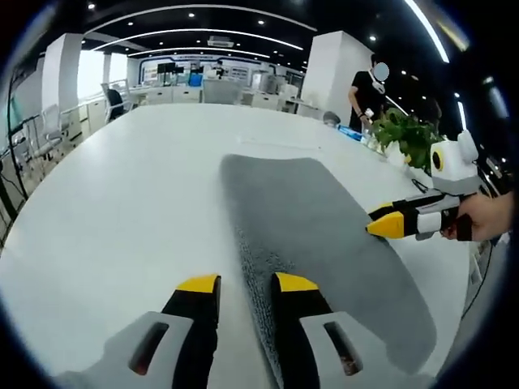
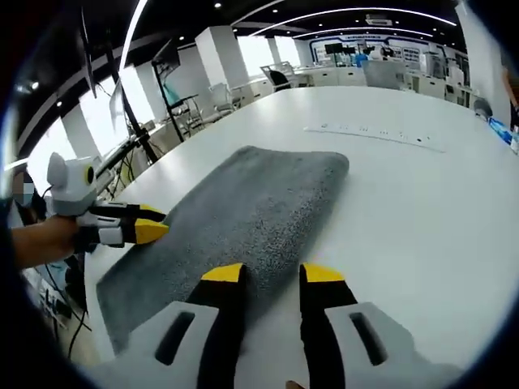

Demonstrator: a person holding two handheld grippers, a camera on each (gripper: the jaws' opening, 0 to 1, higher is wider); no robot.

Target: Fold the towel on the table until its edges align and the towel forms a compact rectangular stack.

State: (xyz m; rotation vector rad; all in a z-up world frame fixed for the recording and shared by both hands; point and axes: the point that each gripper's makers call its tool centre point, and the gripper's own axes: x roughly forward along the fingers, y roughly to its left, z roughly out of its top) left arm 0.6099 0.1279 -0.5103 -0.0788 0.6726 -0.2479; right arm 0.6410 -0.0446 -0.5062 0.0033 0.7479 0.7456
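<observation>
Two grippers sit at opposite long edges of the grey towel [image 1: 316, 243], which lies flat on the white table [image 1: 122, 211] as a long strip that looks already folded at least once. The left gripper [image 1: 246, 285] has its jaws narrowly parted over one long edge, and the right gripper [image 2: 272, 274] stands the same way over the other, neither visibly pinching cloth. To fold well, I would have each take a corner at the near end, lift together and lay that end squarely onto the far end so the edges meet
</observation>
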